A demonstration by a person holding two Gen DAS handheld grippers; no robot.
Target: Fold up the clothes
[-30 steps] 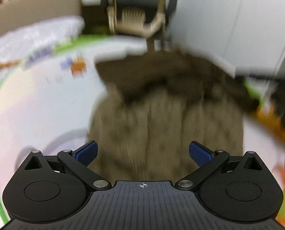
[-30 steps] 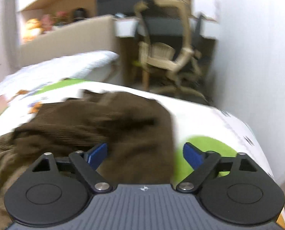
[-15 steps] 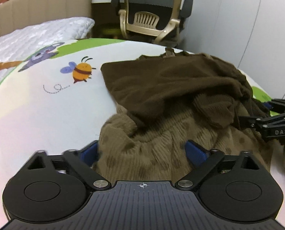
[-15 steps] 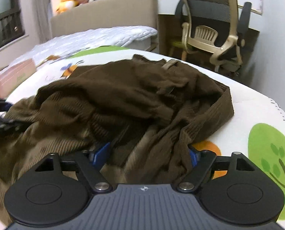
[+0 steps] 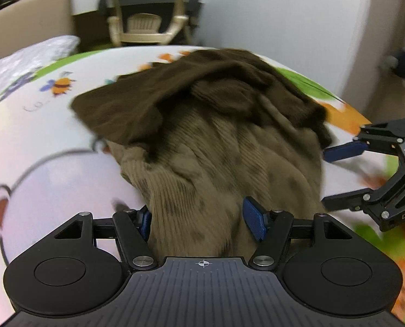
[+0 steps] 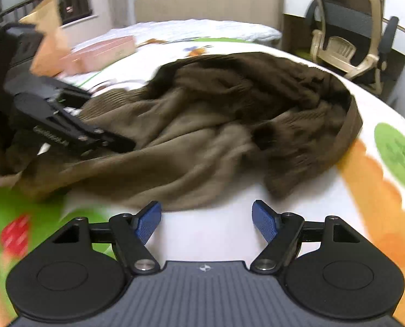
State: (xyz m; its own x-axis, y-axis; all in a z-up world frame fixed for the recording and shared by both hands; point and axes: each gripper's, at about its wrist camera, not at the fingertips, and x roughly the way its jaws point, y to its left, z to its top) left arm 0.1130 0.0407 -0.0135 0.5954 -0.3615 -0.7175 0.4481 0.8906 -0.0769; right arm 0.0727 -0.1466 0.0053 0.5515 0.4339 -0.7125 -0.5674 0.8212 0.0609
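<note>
- Your left gripper (image 5: 201, 219) has its jaws spread, with the near end of the brown corduroy garment (image 5: 216, 163) lying between the blue pads (image 5: 253, 222) — the fabric fills the gap, but the pads have not closed on it.
- Your right gripper (image 6: 206, 219) is also spread wide and holds nothing; it sits just short of the garment's near edge, over bare sheet.
- The garment lies crumpled on the cartoon-print bedsheet (image 5: 52, 177), dark upper layer bunched over the lighter ribbed part, nothing squared up.
- Judged from this, you are at the grasping stage — no fold is laid yet.
- Next, close the left on the fabric, bring the right onto the garment's edge, then pull it flat.
</note>
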